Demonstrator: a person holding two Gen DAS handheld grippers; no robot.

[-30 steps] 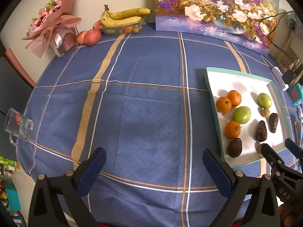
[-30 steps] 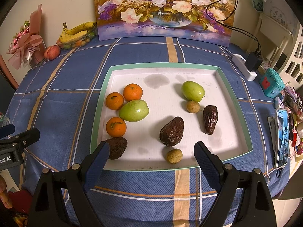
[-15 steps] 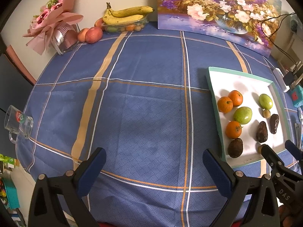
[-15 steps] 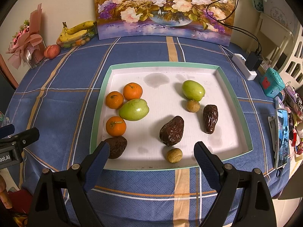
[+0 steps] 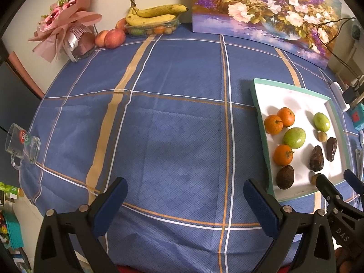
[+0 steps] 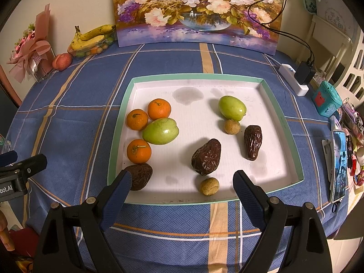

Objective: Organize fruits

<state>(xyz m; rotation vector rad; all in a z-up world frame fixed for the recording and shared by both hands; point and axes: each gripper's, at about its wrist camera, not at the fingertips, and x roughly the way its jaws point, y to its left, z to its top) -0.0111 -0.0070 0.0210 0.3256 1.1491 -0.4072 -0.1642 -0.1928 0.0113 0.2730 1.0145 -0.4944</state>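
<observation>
While both tongs, left tongs [image 5: 184, 199] and right tongs [image 6: 182, 190], hang apart and empty as a second ago, no fruit moved: oranges [image 6: 137, 119], green fruits [image 6: 160, 131], dark fruits [image 6: 206, 157] lie mixed in tray [image 6: 282, 118] on tabletop [image 5: 159, 113]; sorting unadvanced.

Cream plaster wall [image 6: 75, 2] behind desk under blue plaid cloth [image 5: 173, 118]; floral canvas painting [image 6: 198, 11] leans there; white lattice furniture [image 6: 350, 68] at right.

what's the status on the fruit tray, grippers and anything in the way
Left hand-held gripper open over bare cloth. Right hand-held gripper open at tray near edge. Oranges, green fruits, dark fruits mixed inside. Nothing blocking.
</observation>
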